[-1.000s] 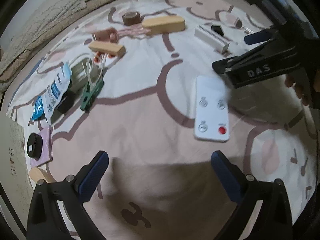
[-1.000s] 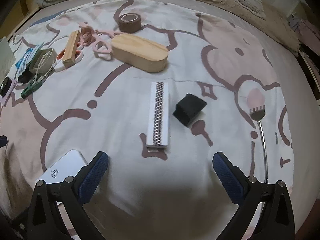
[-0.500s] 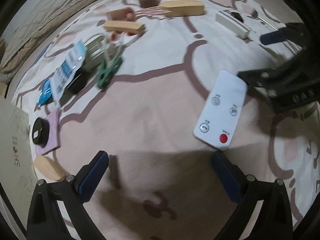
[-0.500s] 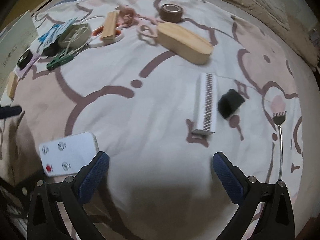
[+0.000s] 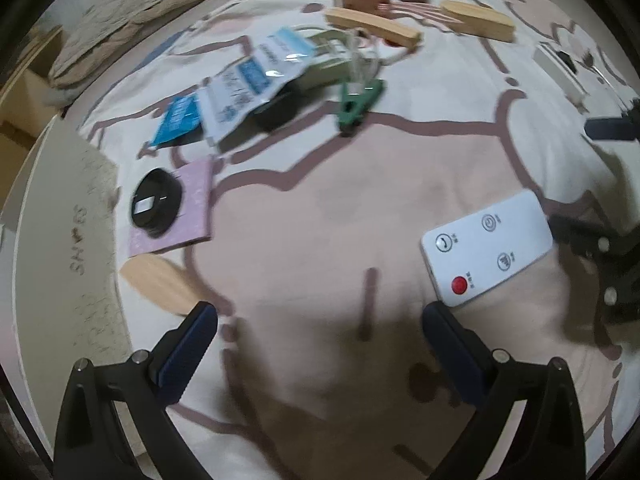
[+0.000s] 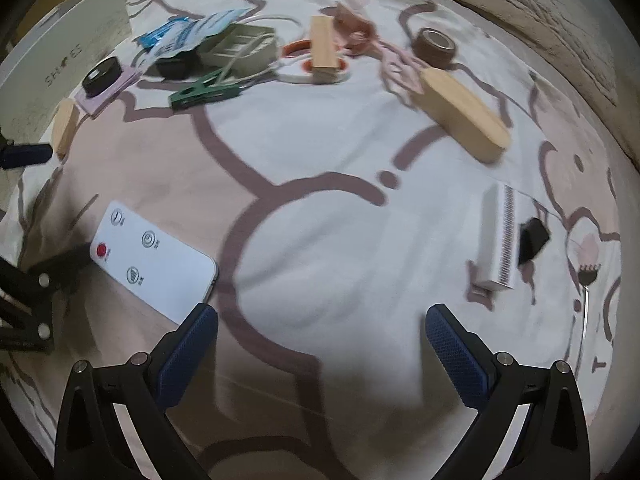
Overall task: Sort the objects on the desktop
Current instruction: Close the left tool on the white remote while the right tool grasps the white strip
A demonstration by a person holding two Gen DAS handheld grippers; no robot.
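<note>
A white remote control (image 5: 488, 246) with a red button lies on the patterned cloth, just beyond my left gripper's right fingertip; it also shows in the right wrist view (image 6: 154, 258), touching the tip of my right gripper's left finger. My left gripper (image 5: 320, 332) is open and empty. My right gripper (image 6: 322, 336) is open and empty. A green clip (image 5: 356, 104), blue-and-white packets (image 5: 248, 84), a black round item on a pink pad (image 5: 156, 204), wooden blocks (image 6: 464, 114), a brown tape roll (image 6: 434, 46) and a white comb-like bar (image 6: 498, 246) lie scattered.
A white box lid marked "SHOES" (image 5: 60, 240) stands at the left edge. A small fork-like scratcher (image 6: 586, 292) and a black block (image 6: 532, 238) lie at the right. A rumpled blanket (image 6: 560, 12) borders the far side.
Both views have swung left: the remote has shifted toward the right of the left view and the left of the right view. The left gripper has come closer to the shoe box lid.
</note>
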